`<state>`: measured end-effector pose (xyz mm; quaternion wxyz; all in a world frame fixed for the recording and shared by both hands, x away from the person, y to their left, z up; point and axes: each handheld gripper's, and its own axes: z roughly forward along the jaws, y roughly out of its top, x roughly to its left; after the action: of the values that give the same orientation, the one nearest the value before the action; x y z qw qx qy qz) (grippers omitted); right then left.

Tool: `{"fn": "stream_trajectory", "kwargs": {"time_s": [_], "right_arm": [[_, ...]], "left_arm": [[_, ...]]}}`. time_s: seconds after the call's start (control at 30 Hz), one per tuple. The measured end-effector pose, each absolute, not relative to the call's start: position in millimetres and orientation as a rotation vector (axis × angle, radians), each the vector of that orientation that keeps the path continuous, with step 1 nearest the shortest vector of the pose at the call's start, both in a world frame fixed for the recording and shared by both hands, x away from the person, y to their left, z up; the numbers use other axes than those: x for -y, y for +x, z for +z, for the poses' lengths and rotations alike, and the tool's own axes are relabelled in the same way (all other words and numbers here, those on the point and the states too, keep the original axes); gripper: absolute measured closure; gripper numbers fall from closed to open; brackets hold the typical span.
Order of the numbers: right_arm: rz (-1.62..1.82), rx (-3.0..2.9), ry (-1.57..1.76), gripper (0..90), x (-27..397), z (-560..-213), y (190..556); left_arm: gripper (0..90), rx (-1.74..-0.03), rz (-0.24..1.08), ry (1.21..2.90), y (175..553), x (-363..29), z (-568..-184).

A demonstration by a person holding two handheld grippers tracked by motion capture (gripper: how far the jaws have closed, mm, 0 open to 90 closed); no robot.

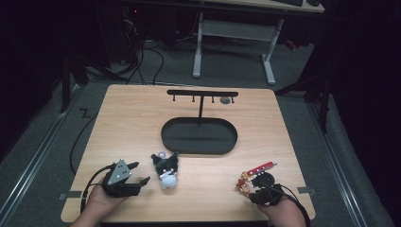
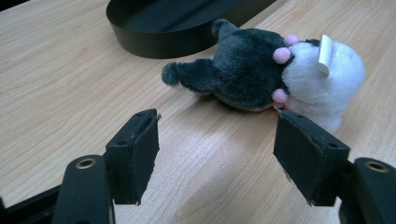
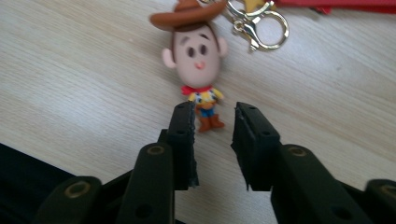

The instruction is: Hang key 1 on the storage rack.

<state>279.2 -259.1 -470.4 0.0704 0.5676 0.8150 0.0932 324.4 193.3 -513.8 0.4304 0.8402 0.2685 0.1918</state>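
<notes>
On the worktop [image 1: 142, 123], the left tool [image 2: 215, 144] rests near the front left edge with its jaws spread wide and nothing between them. Just ahead of them a plush toy [image 2: 266, 74], dark grey at the head and white at the body, lies on its side, close to one jaw but apart from it. Beyond the toy stands a black oval tray [image 2: 154, 37] with a hook stand [image 1: 202, 94] rising behind it.

At the front right, the right tool [image 3: 214, 140] has its jaws narrowly parted and grips nothing. A cowboy figure keychain [image 3: 198, 56] lies flat just ahead of the tips, boots toward the gap, with its metal clasp [image 3: 261, 23] and a red strap [image 1: 261, 167] beyond the hat.
</notes>
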Motion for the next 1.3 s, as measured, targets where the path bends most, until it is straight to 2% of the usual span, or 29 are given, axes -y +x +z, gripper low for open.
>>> {"fn": "stream_trajectory", "kwargs": {"time_s": [0.07, 0.33, 0.6, 0.7, 0.8, 0.97, 1.3], "right_arm": [[0.260, -2.481, 1.685, 57.6, 253, -469, 284], [0.228, -2.534, 1.639, 44.1, 240, -474, 302], [0.179, -2.564, 1.587, 44.9, 233, -484, 317], [0.169, -2.571, 1.596, 47.7, 233, -488, 321], [0.183, -2.564, 1.615, 54.2, 233, -490, 322], [0.156, -2.578, 1.571, 54.9, 231, -489, 322], [0.163, -2.576, 1.559, 55.1, 238, -466, 320]], "left_arm": [[31.1, -0.669, 0.477, 2.095, 325, -194, -514], [31.1, -0.668, 0.474, 2.095, 325, -195, -513], [31.1, -0.666, 0.471, 2.099, 326, -193, -514], [31.1, -0.665, 0.470, 2.102, 326, -193, -514], [31.0, -0.669, 0.470, 2.099, 325, -194, -514], [31.1, -0.673, 0.468, 2.094, 326, -194, -514], [31.0, -0.676, 0.470, 2.103, 326, -195, -515]]}}
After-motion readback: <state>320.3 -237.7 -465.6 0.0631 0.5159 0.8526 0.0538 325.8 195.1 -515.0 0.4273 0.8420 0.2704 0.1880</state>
